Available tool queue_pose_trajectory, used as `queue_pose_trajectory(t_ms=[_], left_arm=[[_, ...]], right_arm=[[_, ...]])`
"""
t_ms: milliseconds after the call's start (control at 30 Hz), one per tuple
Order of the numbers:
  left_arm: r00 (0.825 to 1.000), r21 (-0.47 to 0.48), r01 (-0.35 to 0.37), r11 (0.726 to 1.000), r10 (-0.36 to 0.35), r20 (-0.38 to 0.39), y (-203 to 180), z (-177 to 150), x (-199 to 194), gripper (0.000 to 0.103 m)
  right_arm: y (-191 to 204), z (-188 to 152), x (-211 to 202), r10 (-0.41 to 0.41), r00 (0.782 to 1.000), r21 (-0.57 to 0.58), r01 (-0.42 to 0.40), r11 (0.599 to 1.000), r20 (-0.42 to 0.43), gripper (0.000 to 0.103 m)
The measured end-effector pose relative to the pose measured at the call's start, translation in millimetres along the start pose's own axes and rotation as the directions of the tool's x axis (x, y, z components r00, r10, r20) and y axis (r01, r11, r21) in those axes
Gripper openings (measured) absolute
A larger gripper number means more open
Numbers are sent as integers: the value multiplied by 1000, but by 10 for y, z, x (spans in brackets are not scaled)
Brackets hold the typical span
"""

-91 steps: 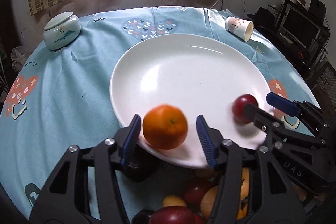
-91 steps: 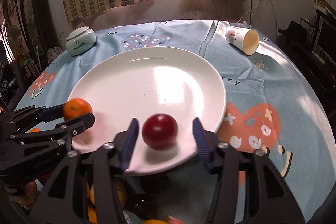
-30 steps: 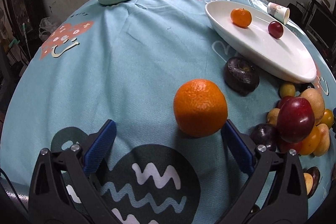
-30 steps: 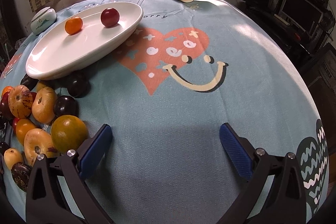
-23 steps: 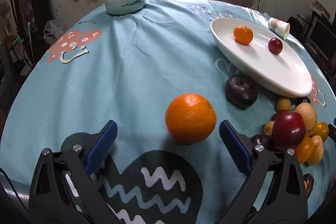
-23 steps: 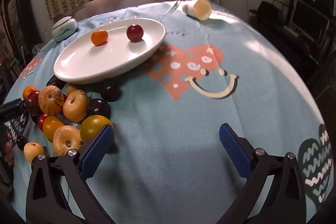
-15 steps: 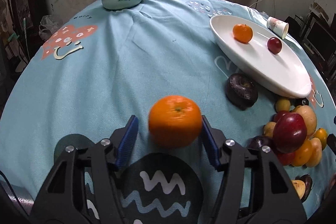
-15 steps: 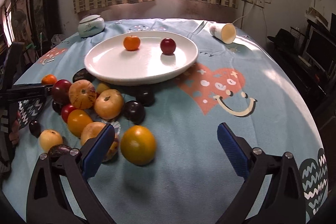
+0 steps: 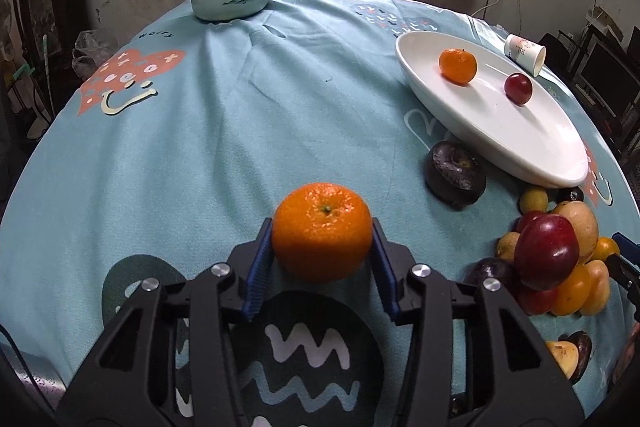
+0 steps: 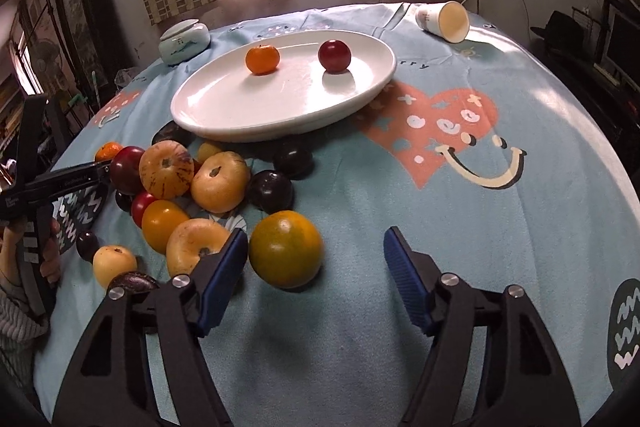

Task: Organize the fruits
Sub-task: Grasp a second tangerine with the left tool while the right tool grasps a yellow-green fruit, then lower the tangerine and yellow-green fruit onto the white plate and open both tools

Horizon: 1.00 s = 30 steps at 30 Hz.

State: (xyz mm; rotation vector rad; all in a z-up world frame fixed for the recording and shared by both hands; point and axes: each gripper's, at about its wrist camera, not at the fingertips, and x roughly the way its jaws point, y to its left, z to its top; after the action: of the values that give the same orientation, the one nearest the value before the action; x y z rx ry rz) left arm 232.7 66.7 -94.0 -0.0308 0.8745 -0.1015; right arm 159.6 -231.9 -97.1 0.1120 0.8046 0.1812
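My left gripper [image 9: 322, 255] squeezes a big round orange [image 9: 322, 235]; my right gripper [image 10: 312, 281] is apart.
The orange sits on the blue cloth worktop [image 9: 240, 115]. A yellow-green round fruit [image 10: 285, 248] lies between the right jaws, which have just been closing, with no squeeze yet.

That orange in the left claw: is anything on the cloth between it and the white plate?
Nothing visible blocks it. The orange sits between the left gripper pads; bare cloth leads to the white plate, and the dark fruit lies at the plate's near edge.
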Motion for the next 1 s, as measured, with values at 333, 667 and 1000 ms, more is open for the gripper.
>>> queue_pose_trajectory(t_ms=[333, 667, 1000], left_arm=[[1000, -18, 23, 1000, -23, 3, 23, -9, -25, 46], [990, -26, 62, 998, -58, 131, -62, 100, -352, 45], [985, 71, 91, 993, -101, 138, -968, 689, -162, 46]], right_arm=[[85, -12, 128, 16, 998, -29, -18, 999, -59, 41], [-67, 84, -60, 24, 999, 40, -25, 999, 29, 39], [1, 926, 86, 43, 993, 94, -54, 994, 113, 39]])
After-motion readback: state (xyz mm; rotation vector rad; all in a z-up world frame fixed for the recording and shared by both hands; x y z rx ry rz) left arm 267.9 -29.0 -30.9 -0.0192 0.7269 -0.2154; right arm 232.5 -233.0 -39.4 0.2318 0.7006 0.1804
